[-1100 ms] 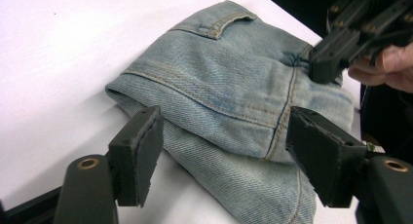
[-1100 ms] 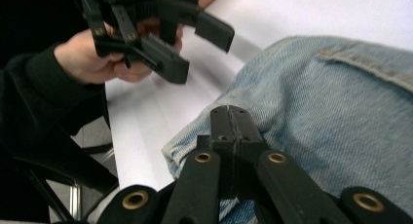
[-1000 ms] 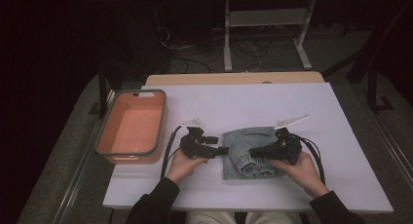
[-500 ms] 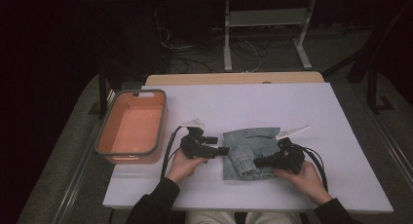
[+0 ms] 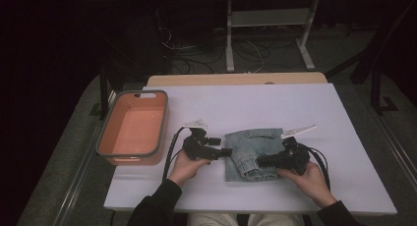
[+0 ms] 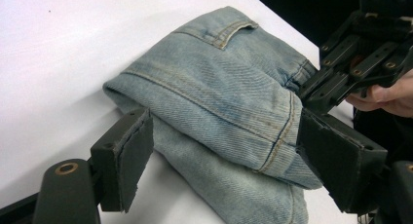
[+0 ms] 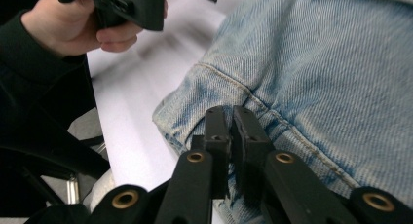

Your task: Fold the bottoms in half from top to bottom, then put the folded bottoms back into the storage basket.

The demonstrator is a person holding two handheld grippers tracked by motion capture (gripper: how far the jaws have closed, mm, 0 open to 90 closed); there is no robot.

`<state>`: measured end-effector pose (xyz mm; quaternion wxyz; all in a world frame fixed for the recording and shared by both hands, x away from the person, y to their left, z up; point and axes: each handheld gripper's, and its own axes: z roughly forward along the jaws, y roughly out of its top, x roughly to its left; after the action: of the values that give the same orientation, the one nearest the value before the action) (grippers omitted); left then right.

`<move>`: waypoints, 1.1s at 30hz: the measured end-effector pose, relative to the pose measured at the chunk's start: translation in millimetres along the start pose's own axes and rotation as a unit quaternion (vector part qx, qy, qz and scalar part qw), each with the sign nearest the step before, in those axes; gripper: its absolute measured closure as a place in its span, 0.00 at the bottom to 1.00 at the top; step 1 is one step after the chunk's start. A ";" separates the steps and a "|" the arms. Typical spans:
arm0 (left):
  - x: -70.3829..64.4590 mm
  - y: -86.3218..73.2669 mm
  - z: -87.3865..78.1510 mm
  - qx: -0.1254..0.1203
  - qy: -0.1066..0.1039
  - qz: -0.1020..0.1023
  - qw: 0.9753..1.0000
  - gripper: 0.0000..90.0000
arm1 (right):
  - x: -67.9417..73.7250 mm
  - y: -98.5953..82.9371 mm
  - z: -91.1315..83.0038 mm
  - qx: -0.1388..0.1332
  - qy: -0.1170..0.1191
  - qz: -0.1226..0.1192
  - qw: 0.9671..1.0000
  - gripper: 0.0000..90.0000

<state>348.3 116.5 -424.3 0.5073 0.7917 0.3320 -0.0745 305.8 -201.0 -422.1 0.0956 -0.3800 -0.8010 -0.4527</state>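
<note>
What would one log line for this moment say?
work: folding jeans | left tongs: open, straddling fold | right tongs: shut at hem | bin: left

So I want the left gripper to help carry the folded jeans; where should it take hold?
Probably the thick folded edge of the folded jeans that faces the left gripper, approached level along the white table. Its open jaws already stand either side of that rounded stack, while the right gripper is shut on the hem corner.

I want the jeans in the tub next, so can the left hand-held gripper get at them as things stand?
Probably yes: the left hand-held gripper stands open with its jaws on either side of the folded jeans, nothing between.
</note>
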 end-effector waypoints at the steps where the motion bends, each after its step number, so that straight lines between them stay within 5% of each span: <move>1: -0.9 1.0 -0.9 -0.003 -0.001 -0.001 1.000 0.24 | 1.0 1.5 -2.4 -0.004 -0.001 -0.001 1.000 0.92; 14: -7.1 15.3 -9.8 -0.018 -0.007 0.011 1.000 0.24 | -6.4 0.1 -58.3 -0.085 -0.029 0.017 0.996 0.81; 18: -5.5 20.8 -8.3 -0.010 -0.003 0.009 1.000 0.24 | -12.7 -7.8 -71.1 -0.107 -0.055 0.029 0.992 0.63; 24: -4.4 33.0 -3.0 0.003 -0.012 0.017 1.000 0.23 | -15.9 -13.3 -73.0 -0.119 -0.107 0.042 0.986 0.45; 33: 10.0 46.3 5.0 -0.003 -0.004 0.002 1.000 0.21 | -18.1 -19.5 -69.6 -0.111 -0.120 0.054 0.985 0.28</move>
<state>384.9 104.5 -396.3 0.5107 0.7906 0.3291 -0.0758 291.5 -271.8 -404.0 -0.0196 -0.4828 -0.7296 -0.4840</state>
